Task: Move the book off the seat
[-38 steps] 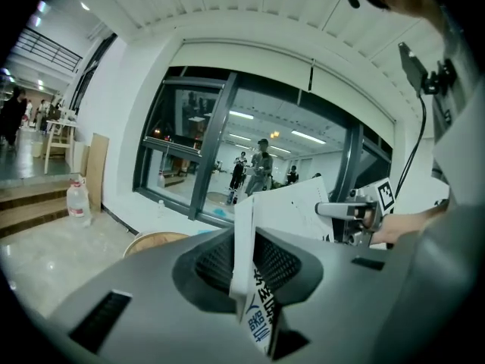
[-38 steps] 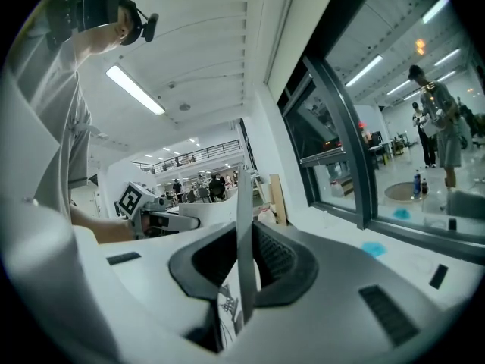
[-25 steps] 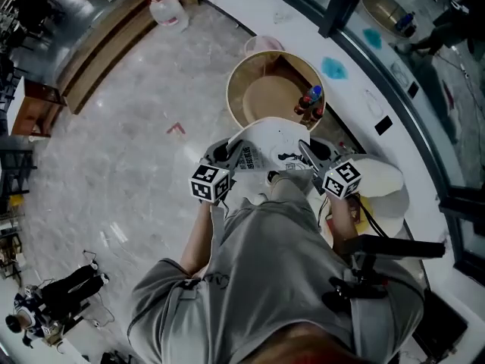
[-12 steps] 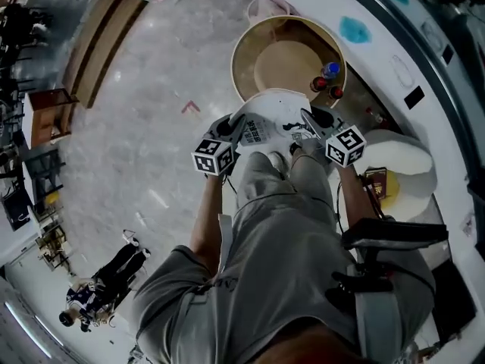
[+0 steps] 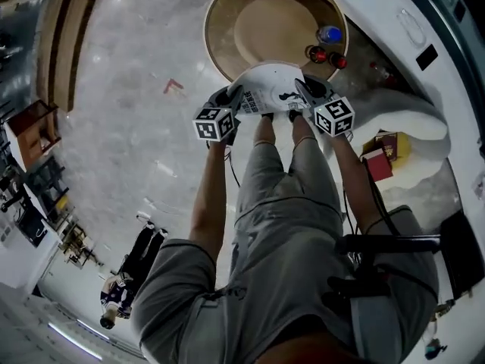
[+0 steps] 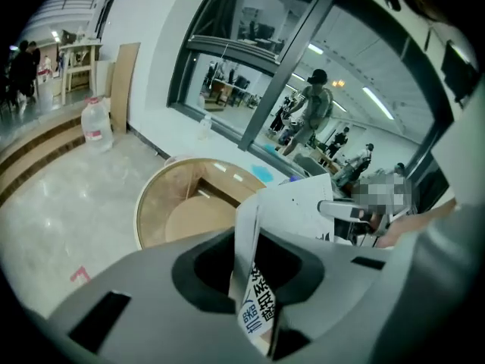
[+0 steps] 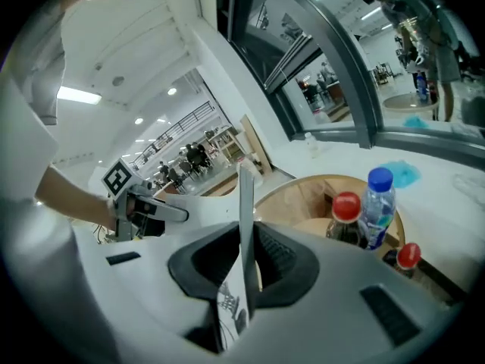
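Left gripper (image 6: pixel 254 283) has its jaws nearly together, pinching the book (image 6: pixel 307 211) by one edge. Right gripper (image 7: pixel 242 279) does the same on the opposite edge, jaws narrow on the thin sheet-like spine or cover. The book hangs in the air between the two, over the near rim of the round wooden seat (image 5: pixel 220 21), just ahead of the person's feet. I can't tell from the head view whether it clears the rim.

Risks as I read them:
- Both grips sit on thin edges, not the full block. The cover bows in the left gripper view, so pages could slide out if either pinch loosens.
- With two hands on one floppy item, any mismatch in pull or twist could crease or tear it.
- Three bottles (image 7: pixel 364 211) stand on the seat just beside the right gripper. A sideways swing on that side could tip them.
- One-sided release would leave the book swinging from a single corner and it would likely drop to the floor (image 5: pixel 129 127).
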Tool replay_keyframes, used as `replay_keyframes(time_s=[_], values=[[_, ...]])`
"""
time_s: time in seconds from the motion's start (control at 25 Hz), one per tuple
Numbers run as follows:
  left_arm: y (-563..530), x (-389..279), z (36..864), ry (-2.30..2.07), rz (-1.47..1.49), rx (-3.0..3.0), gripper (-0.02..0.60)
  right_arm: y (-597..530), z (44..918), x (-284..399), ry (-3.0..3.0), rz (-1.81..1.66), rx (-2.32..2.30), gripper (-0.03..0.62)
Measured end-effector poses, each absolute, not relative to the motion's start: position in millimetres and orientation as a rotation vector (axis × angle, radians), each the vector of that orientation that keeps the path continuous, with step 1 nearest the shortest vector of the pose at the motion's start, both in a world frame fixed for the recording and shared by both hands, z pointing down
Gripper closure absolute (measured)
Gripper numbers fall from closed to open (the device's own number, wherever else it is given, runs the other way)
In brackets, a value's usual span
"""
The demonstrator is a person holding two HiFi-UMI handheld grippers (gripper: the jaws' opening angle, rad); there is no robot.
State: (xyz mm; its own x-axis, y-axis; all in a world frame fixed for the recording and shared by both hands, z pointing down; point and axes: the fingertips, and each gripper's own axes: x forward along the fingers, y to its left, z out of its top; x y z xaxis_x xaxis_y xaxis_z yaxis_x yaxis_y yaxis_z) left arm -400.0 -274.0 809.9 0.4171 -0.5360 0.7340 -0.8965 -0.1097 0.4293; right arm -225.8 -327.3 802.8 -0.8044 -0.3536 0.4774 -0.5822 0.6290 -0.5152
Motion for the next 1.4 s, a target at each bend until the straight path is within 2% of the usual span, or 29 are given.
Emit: replay_keyframes(time_s=[0.28, 0.6, 0.72, 1.08, 1.24, 1.4], values=[[-287.7, -395.0, 951.3, -1.100, 0.524, 1.702, 0.514, -335.4, 939.7, -222.6, -2.350, 0.965, 0.840, 0.536], [-331.7, -401.6, 1040.6, -1.030, 0.556, 1.672, 0.511, -365.4, 1038.1, -222.7, -2.182, 0.898, 0.990, 0.525], [-335.4, -412.3, 1057.8, -1.108, 0.613, 1.622, 0.449, -367.0, 1059.1, -219.8, -2.124, 0.793, 1.066, 0.486], [-323.4, -436.5, 1051.6, -1.304, 0.519, 1.577, 0.391, -365.8, 1048.2, -204.6, -1.986, 0.733, 1.187, 0.451], [-324.1, -443.3, 1003.6, -1.378, 0.497, 1.600, 0.391, -361.9, 1008.4, -214.3, -2.009, 0.691, 1.159, 0.451], [-335.2, -439.9, 917.1, -1.405, 0.460, 1.714, 0.391, -355.2, 935.9, -235.1, -2.074, 0.643, 1.103, 0.451]])
